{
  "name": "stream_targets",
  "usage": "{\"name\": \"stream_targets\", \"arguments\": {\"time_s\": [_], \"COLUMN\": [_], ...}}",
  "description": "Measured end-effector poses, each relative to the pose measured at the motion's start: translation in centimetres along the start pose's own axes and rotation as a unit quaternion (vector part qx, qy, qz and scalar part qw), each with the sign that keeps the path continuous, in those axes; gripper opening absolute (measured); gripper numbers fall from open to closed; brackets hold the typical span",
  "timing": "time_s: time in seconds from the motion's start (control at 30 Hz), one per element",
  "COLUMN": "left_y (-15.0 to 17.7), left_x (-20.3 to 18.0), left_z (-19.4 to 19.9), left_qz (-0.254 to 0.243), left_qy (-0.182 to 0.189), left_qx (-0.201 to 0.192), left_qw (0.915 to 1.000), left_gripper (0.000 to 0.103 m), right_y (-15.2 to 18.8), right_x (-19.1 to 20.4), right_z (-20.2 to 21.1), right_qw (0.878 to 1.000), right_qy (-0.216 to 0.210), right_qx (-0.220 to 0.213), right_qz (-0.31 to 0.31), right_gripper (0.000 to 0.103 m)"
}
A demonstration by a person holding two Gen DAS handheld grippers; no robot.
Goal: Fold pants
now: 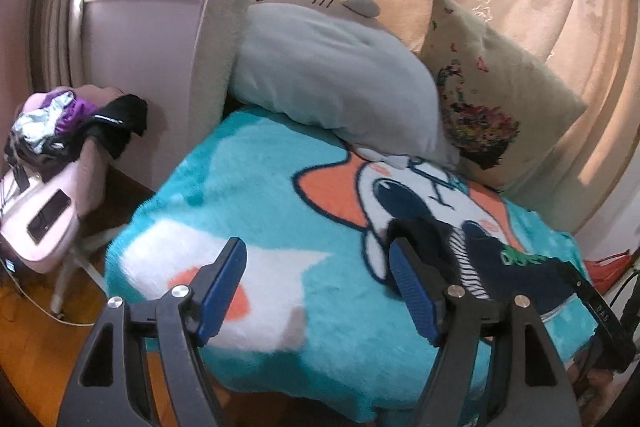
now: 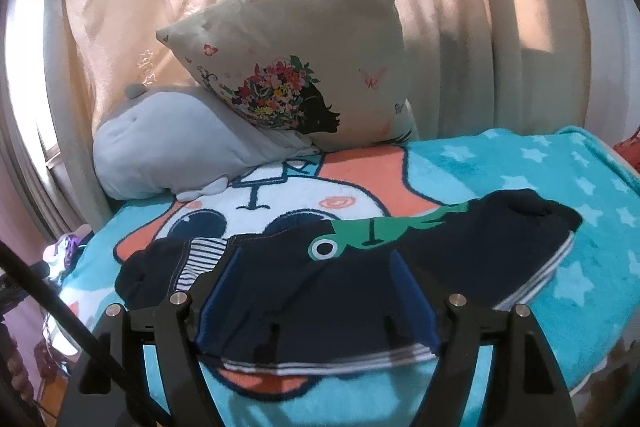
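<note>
Small navy pants [image 2: 352, 267] with a green frog print and a striped lining lie folded on the turquoise cartoon blanket [image 2: 540, 179]. In the right wrist view, my right gripper [image 2: 316, 291] is open, its blue pads either side of the pants' near part, with the fabric lying over the gap. In the left wrist view, the pants [image 1: 492, 267] lie at the right, just beyond the right finger. My left gripper [image 1: 320, 283] is open and empty above the blanket [image 1: 260, 187], left of the pants.
A grey plush pillow [image 1: 336, 83] and a beige floral cushion [image 2: 304, 55] lean on peach curtains at the back. A chair piled with clothes [image 1: 72, 123] stands on the wooden floor left of the bed. A bed post [image 1: 224, 7] rises beside the pillow.
</note>
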State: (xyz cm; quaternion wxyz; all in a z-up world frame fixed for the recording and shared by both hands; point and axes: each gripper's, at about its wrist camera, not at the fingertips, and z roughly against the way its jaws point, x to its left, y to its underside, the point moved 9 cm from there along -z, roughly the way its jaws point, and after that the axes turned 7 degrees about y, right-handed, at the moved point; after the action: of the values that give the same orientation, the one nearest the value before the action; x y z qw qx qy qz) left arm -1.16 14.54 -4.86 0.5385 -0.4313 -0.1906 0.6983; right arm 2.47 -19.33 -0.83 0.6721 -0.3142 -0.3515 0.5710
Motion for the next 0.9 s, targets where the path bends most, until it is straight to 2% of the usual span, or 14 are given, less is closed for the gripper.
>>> {"name": "stream_targets", "arguments": {"time_s": [0.27,0.5,0.73,0.9], "left_y": [0.4,1.7,2.3,2.3], "left_x": [-3.3,-5.6,-6.8,-6.7], "left_z": [2.0,3.5,4.3,3.6], "left_qz": [-0.029,-0.042,-0.055,-0.051], "left_qy": [0.031,0.047,0.038,0.026], "left_qx": [-0.022,-0.028,-0.024,-0.019], "left_qw": [0.9989,0.9976,0.9974,0.9982], "left_gripper": [0.075,0.076,0.078,0.081], "right_y": [-0.4,0.2,1.0,1.2], "right_x": [-1.9,-5.1,-7.1,-8.2], "right_z": [4.7,7.3,8.7,7.7], "right_qw": [0.999,0.997,0.995,0.995], "right_qy": [0.026,0.039,0.038,0.033], "right_qx": [-0.043,-0.052,-0.061,-0.049], "right_qz": [-0.005,-0.045,-0.070,-0.083], "right_gripper": [0.085,0.085,0.087,0.087]}}
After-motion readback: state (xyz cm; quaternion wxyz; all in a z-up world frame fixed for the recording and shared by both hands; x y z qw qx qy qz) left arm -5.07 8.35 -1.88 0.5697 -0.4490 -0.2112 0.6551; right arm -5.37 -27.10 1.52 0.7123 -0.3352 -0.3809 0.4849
